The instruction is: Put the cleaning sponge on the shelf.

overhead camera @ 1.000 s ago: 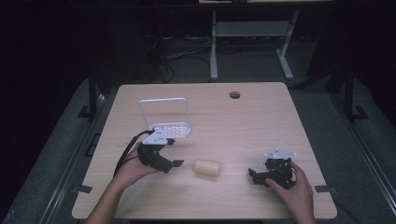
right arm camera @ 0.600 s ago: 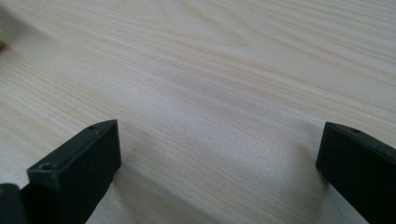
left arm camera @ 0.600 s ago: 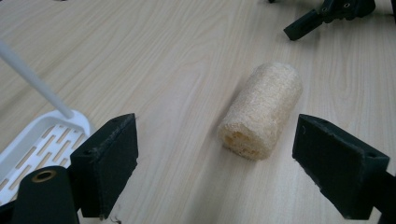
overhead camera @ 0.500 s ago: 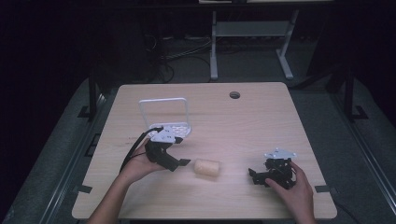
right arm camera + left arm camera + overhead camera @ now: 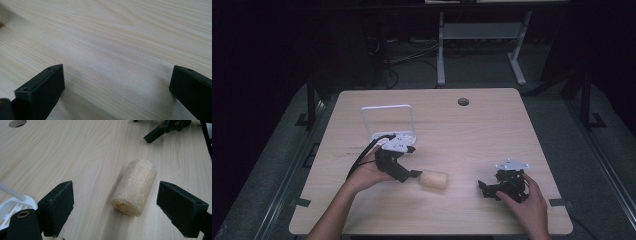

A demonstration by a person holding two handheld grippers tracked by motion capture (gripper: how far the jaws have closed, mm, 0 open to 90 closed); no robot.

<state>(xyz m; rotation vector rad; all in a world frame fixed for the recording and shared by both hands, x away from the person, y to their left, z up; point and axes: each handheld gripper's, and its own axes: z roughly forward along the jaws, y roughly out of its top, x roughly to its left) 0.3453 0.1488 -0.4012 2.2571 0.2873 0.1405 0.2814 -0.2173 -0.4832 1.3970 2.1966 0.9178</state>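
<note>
Advanced: left gripper (image 5: 412,175) toward loofah roll (image 5: 433,180), jaws spread, seemingly astride; grasp pending. Right gripper (image 5: 492,188) spread, idle.

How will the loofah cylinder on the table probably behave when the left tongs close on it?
The loofah cylinder looks fibrous and porous, so it is probably light and may compress slightly. It lies on its curved side on the table, so a push could roll it. Its rough surface should grip the open left tongs.

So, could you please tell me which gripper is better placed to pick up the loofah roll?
The left gripper. Its open jaws already flank the loofah roll lying on the table. The right gripper rests open, apart from the roll, over bare wood.
</note>
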